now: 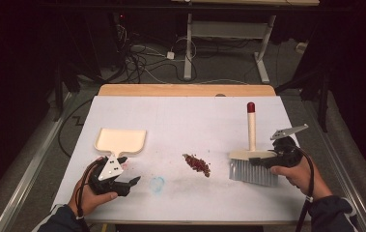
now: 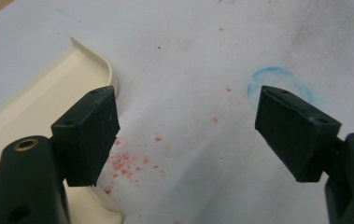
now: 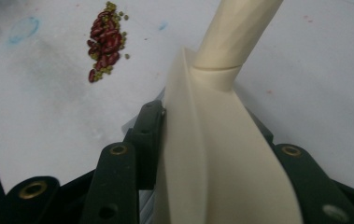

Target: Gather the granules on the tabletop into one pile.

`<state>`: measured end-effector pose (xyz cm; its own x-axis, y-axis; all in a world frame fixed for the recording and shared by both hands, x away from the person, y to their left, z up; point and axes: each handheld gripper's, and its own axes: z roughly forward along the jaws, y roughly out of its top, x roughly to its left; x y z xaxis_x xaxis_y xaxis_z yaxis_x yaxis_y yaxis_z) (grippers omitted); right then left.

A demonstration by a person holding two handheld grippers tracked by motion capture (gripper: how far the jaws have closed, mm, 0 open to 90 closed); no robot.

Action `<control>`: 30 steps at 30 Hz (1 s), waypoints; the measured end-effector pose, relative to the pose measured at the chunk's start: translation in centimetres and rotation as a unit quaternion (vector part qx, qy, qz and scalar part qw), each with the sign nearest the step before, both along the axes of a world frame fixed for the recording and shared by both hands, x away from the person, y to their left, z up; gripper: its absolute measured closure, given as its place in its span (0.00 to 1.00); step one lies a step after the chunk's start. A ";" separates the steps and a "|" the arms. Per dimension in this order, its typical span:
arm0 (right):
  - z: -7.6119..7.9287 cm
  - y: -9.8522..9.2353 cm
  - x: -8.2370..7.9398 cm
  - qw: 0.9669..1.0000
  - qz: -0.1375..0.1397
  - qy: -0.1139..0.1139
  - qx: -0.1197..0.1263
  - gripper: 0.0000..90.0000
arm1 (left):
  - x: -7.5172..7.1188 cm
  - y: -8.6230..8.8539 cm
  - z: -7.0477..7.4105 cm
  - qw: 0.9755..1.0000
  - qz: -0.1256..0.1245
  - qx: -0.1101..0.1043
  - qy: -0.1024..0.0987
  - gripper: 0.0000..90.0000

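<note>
1. My right tool (image 1: 260, 162) is pinching the brush (image 1: 252, 159) by its cream head; in the right gripper view the head (image 3: 212, 154) sits wedged between the two jaws, handle running up and away from the tool.
2. Grip is on the head, not the handle, probably so the bristles (image 1: 253, 173) stay low and I can steer the sweep closely.
3. Bristles point down toward the desk (image 1: 190, 121), just under the right tool.
4. Pile of beans (image 1: 197, 164), dark red with small green ones, lies well off the brush's bristle side, between my two tools. Judged target of the sweep.
5. My left tool (image 1: 125, 182) is spread wide, nothing between the jaws; in the left gripper view bare desk shows in the gap.
6. Dustpan (image 1: 120, 141) lies flat just ahead of the left tool, its handle end next to one jaw. Not gripped yet.
7. Left tool likely waits there to take the dustpan handle and hold the pan steady as the catch.
8. Faint pink specks and a blue ring mark (image 2: 277, 79) on the desk ahead of the left tool.
</note>
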<state>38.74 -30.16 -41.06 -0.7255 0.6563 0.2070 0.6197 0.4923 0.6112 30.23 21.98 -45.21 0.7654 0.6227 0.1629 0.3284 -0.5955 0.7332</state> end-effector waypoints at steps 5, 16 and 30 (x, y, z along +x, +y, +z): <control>0.0 -0.2 1.8 1.000 0.012 0.002 0.001 0.60 | 0.0 -0.1 -0.1 1.000 -0.003 0.003 0.003 0.23; 0.5 -2.6 3.7 0.989 -0.122 -0.048 -0.074 0.52 | 0.0 -0.3 -0.2 1.000 -0.009 0.006 0.007 0.23; -3.1 -1.5 4.7 0.973 -0.189 -0.072 -0.114 0.79 | 0.0 -0.5 -0.3 1.000 -0.011 0.007 0.009 0.23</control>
